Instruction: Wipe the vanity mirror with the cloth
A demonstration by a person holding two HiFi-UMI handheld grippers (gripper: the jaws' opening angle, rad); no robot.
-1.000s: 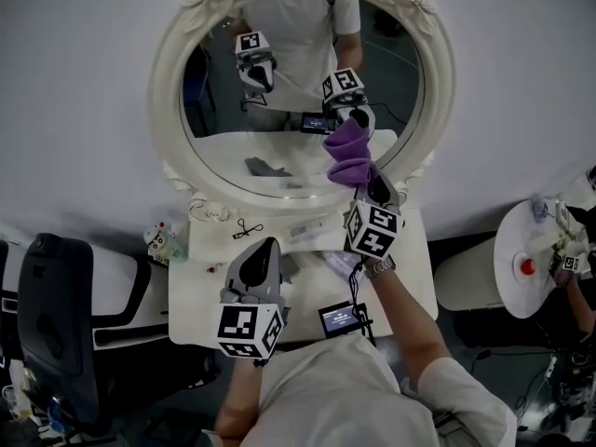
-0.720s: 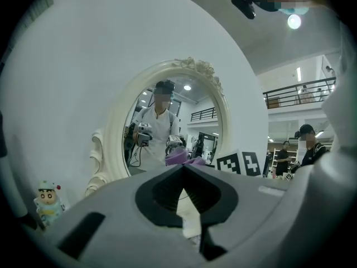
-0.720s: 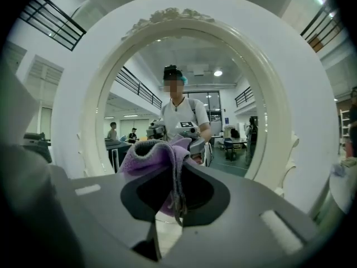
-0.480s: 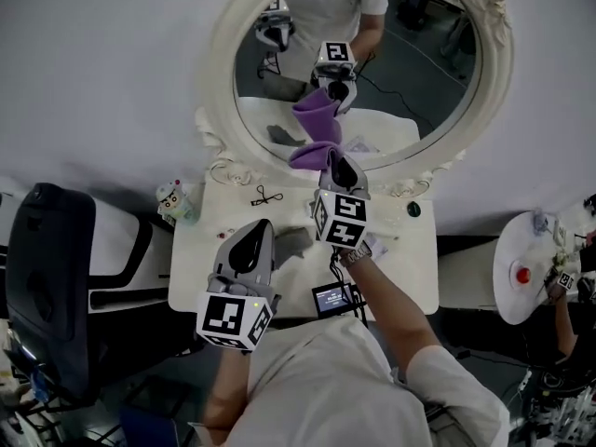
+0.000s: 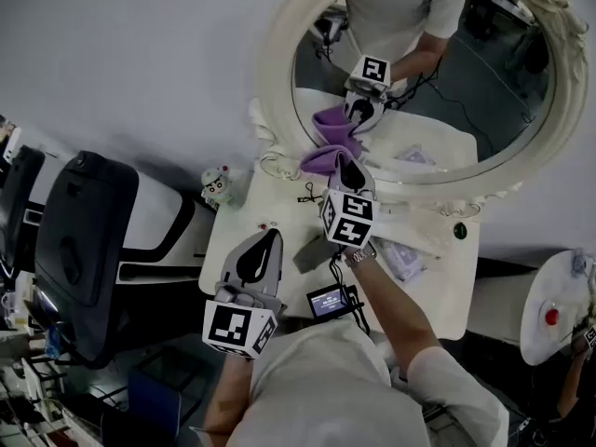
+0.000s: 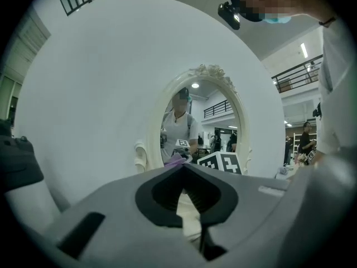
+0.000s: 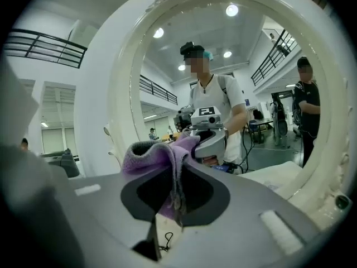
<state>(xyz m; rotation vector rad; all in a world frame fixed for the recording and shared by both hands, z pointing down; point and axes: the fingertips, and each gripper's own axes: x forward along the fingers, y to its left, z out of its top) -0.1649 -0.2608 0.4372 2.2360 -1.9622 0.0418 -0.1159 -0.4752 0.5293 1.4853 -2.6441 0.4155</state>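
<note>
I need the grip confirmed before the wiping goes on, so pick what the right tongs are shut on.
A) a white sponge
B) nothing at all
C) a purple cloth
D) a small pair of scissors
C: in the right gripper view the purple cloth is pinched between the right tongs, and its bunched end sticks out past their tips.

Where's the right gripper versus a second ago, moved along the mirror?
Yes. The right gripper, shut on the cloth, slid left along the bottom of the mirror frame, from right of centre to near its left side.
</note>
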